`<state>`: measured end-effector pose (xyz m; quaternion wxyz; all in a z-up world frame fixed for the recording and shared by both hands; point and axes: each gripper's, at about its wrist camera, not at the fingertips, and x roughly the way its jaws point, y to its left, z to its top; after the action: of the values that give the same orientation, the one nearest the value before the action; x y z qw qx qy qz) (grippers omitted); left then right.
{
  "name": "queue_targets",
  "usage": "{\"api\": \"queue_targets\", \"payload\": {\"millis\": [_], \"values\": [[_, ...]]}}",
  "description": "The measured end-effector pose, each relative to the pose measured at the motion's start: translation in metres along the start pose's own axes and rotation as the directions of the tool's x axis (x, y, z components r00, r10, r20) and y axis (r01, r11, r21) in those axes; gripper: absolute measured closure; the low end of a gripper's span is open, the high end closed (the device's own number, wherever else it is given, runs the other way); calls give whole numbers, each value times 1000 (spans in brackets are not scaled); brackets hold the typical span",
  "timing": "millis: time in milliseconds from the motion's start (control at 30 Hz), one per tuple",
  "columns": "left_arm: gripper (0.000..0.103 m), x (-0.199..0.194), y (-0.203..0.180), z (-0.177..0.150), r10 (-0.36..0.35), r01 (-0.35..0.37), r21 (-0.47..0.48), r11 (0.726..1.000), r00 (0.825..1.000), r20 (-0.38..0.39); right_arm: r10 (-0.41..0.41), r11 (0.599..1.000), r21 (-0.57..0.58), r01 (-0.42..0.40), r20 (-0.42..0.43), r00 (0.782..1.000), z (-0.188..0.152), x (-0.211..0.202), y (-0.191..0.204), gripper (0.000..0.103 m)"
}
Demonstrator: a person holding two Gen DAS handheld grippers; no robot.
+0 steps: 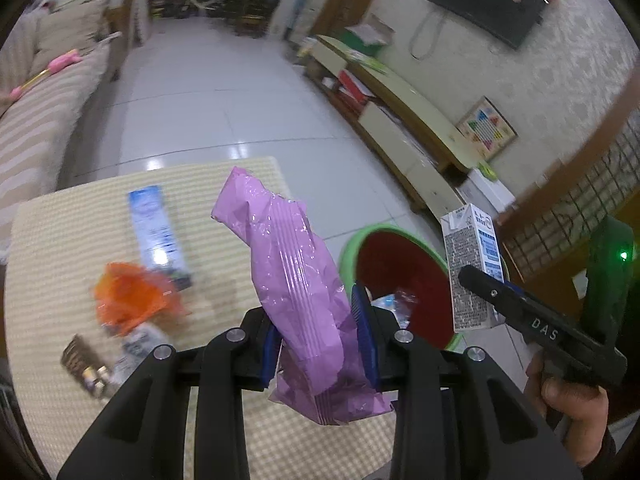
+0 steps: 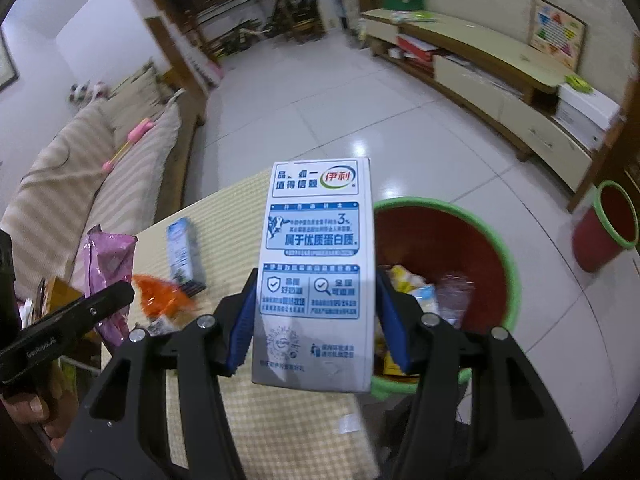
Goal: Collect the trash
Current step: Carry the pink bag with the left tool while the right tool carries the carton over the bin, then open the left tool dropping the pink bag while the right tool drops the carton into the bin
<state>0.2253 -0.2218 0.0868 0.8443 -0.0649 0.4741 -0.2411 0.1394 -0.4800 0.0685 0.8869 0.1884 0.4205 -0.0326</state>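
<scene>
Here, right tongs (image 2: 316, 316) pinching the upright milk carton (image 2: 316, 276) sit nearer the bin (image 2: 508, 240); left tongs (image 1: 320, 340) pinch the purple wrapper (image 1: 296, 280) left of it.

The purple snack bag (image 1: 304, 300) is thin, crinkled, glossy plastic film. The milk carton (image 2: 316, 276) is smooth printed paperboard. The worktop (image 1: 60, 240) carries a matt woven check cloth. The red bin (image 2: 444, 236) looks like smooth plastic, and the floor tiles (image 2: 320, 120) are glossy.

Striped sofa (image 2: 80, 168), wall TV (image 1: 486, 0), low cabinet (image 2: 500, 80).
</scene>
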Motion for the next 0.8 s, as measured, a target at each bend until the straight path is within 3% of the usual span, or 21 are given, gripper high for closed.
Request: {"api": "queue_targets", "payload": {"millis": [200,433,800], "values": [[73,34,-46,12,-39,43,82,996,998,-40,-36,995,89,37,-14,999,1,10,-52,50],[73,76,-94,21,-55,70,167,983,994,-91,-50,990,129,55,-43,998,-3,24,-84,50],[70,115,-121,21,-46,80,220,972,987,-152,-45,986,160,54,-62,997,-3,44,-103,50]]}}
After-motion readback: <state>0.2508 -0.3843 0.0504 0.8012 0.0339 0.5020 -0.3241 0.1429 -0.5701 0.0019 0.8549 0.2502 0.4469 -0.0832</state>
